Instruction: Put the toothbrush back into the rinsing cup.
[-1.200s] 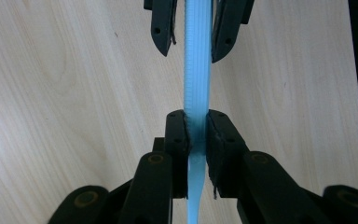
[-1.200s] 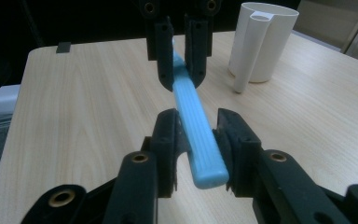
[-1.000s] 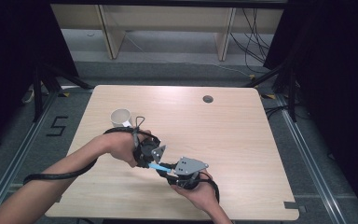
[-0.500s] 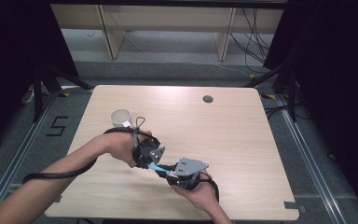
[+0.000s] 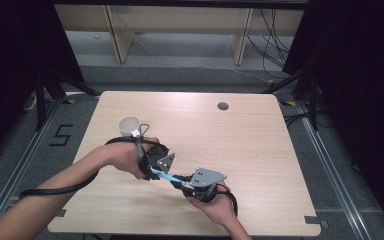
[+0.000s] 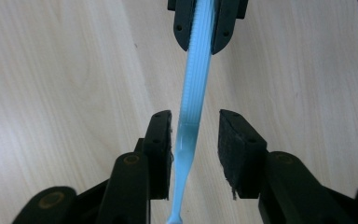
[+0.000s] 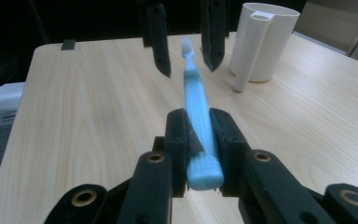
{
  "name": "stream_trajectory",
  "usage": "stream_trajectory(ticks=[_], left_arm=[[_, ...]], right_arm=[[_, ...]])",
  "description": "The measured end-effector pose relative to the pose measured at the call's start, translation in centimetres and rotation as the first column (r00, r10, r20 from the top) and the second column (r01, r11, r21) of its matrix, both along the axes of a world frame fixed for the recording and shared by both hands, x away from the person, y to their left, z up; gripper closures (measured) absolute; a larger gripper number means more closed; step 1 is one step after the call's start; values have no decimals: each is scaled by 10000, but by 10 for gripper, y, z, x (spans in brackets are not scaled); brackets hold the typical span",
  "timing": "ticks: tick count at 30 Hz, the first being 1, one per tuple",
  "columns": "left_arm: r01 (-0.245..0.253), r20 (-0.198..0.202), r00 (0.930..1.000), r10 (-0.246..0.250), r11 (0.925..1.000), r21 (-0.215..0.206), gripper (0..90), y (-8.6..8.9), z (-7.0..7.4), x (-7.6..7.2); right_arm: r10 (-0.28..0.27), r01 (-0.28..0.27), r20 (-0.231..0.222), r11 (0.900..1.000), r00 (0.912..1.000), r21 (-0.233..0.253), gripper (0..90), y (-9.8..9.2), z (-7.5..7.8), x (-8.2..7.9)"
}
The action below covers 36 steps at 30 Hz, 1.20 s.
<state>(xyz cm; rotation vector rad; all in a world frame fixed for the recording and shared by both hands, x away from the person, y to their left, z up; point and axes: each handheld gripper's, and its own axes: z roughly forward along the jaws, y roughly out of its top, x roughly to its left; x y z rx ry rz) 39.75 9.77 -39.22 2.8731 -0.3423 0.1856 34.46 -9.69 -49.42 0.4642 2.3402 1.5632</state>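
Nearest the person, the right claw (image 7: 198,140) is clamped on the thick ribbed end of a light blue toothbrush (image 7: 196,116), both pads pressed against its handle. The brush runs forward above the bench (image 5: 260,145) to the left claw (image 6: 195,140), whose jaws stand apart around the thin neck, the near-side pad just beside it, the other clear. Farther off, a white cup (image 7: 263,39) stands upright on the bench.

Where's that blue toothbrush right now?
The blue toothbrush is above the near-left part of the table, clamped at its handle end by the right gripper; its head reaches between the open left gripper, with the white cup nearby.
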Motion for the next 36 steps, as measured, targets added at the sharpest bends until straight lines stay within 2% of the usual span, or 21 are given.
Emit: stream_trajectory(ticks=[2, 3, 6, 7, 10, 12, 13, 16, 17, 19, 21, 22, 26, 28, 29, 30, 32, 33, 34, 35, 36], left_arm=[[-100, 180, 9998, 111, 9983, -571, 598, 6, 3, -2], [-150, 215, 9996, 168, 9964, -830, 588, 9, 3, -3], [-383, 315, 9986, 435, 9879, -1503, 562, 19, 5, -6], [-515, 347, 9977, 583, 9836, -1726, 554, 22, 6, -7], [-579, 462, 9965, 693, 9753, -2134, 546, 32, 8, -12], [-721, 449, 9953, 855, 9672, -2435, 535, 37, 8, -15], [-881, 347, 9942, 1017, 9564, -2784, 532, 42, 7, -18], [-1082, 250, 9922, 1224, 9422, -3172, 522, 50, 4, -21], [-1226, 190, 9904, 1369, 9336, -3366, 518, 53, 2, -23], [-1532, 35, 9860, 1669, 9130, -3781, 511, 59, -1, -24], [-1844, -193, 9807, 1946, 8870, -4234, 506, 65, -5, -26], [-1915, -313, 9800, 1967, 8869, -4205, 505, 68, -6, -27], [-2432, -742, 9686, 2372, 8432, -4795, 481, 76, -17, -31], [-2790, -1134, 9595, 2580, 8128, -5114, 473, 79, -25, -32], [-2929, -1262, 9555, 2668, 8043, -5171, 461, 80, -29, -32], [-3161, -1501, 9482, 2801, 7832, -5354, 454, 81, -34, -33], [-3447, -1724, 9382, 3002, 7642, -5451, 441, 83, -42, -33], [-3561, -1840, 9339, 3067, 7501, -5573, 436, 84, -46, -33], [-3686, -1968, 9290, 3133, 7378, -5655, 432, 85, -49, -33], [-3844, -2165, 9227, 3189, 7197, -5781, 422, 86, -51, -34], [-3965, -2354, 9176, 3203, 6949, -5999, 419, 87, -55, -34]], right_arm=[[40, -40, 398, 10000, 9992, -7, 790, -2, 0, 3], [-104, 104, 110, 9999, 9999, 18, 790, -3, -1, 2], [-284, 283, 333, 9996, 9990, 46, 790, -6, -1, 4], [-349, 348, 77, 9994, 9994, 80, 790, -7, -2, 3], [-522, 522, 56, 9985, 9986, 160, 789, -9, -1, 4], [-627, 626, 112, 9979, 9980, 148, 790, -12, -1, 4], [-686, 682, 210, 9975, 9974, 204, 790, -13, -1, 5], [-917, 914, 97, 9954, 9957, 293, 790, -17, 1, 4], [-963, 951, 301, 9947, 9949, 397, 789, -18, 2, 5], [-910, 905, 147, 9954, 9957, 325, 789, -21, 4, 4], [-1067, 1057, 193, 9933, 9941, 461, 789, -22, 4, 4], [-1098, 1088, 199, 9929, 9937, 481, 790, -23, 5, 4], [-1258, 1232, 388, 9904, 9913, 633, 789, -27, 7, 6], [-1290, 1266, 350, 9899, 9910, 642, 789, -28, 8, 6], [-1342, 1314, 388, 9891, 9902, 668, 789, -29, 9, 6], [-1332, 1307, 301, 9887, 9906, 734, 789, -29, 10, 6], [-1477, 1445, 290, 9853, 9886, 913, 789, -30, 12, 5], [-1436, 1392, 481, 9866, 9885, 854, 790, -32, 13, 7], [-1448, 1416, 242, 9846, 9892, 1026, 789, -31, 13, 6], [-1523, 1480, 330, 9833, 9878, 1062, 789, -32, 14, 6], [-1485, 1442, 331, 9837, 9884, 1070, 789, -33, 15, 6]])
